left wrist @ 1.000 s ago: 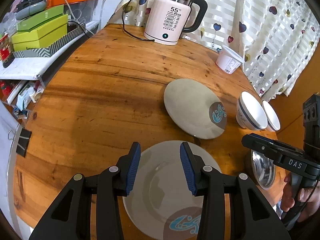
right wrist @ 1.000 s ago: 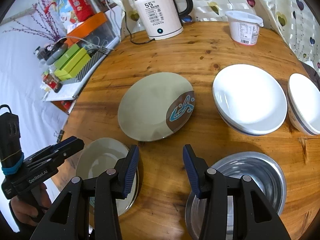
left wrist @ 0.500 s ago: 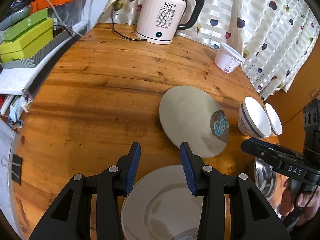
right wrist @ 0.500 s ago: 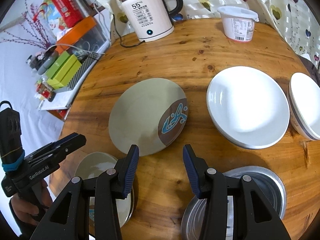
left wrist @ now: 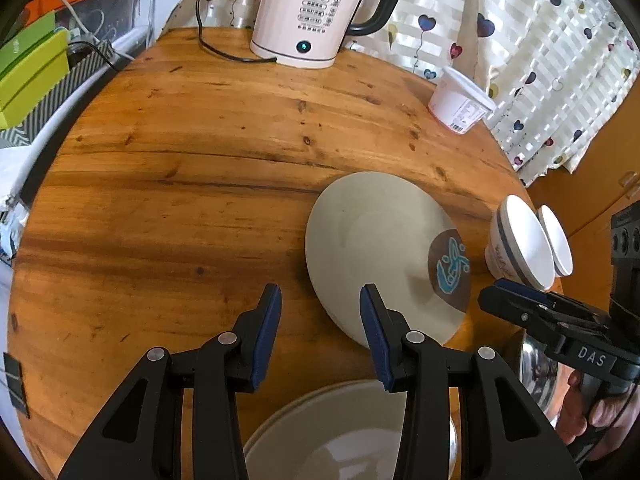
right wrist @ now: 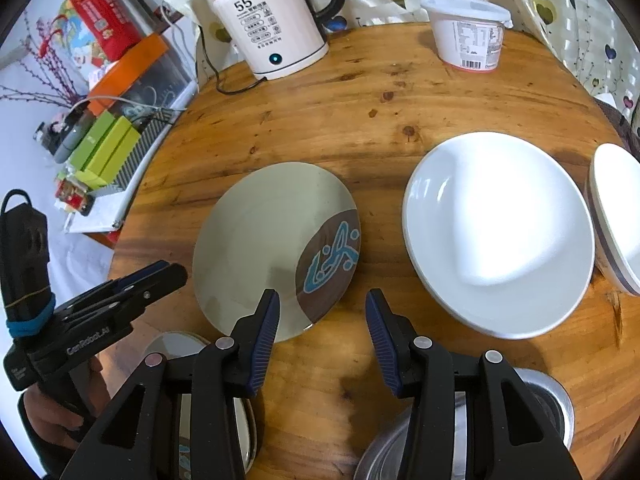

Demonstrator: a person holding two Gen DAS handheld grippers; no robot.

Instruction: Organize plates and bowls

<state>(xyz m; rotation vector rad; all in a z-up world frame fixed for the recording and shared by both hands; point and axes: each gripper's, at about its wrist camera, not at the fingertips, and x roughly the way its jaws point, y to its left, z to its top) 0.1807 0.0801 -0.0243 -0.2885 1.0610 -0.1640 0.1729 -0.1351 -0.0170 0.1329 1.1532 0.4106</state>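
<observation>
- Left gripper (left wrist: 320, 330) and right gripper (right wrist: 322, 330) — both jaws part-open, empty.
- Round grey ceramic plate w/ brown-blue patch (right wrist: 276, 252) lies mid wooden table (left wrist: 180, 184), 2 grippers hovering at near rim.
- Risk: thin rim, glazed — pads could slip, plate drops.

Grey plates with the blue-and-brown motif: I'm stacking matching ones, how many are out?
2: one grey plate mid-table, another at the near edge under the left gripper. More may be hidden.

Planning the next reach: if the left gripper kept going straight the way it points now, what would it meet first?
Probably bare wooden table: the left gripper is open and empty, aimed just beside the near rim of the grey patterned plate. Depth is unclear.
</observation>
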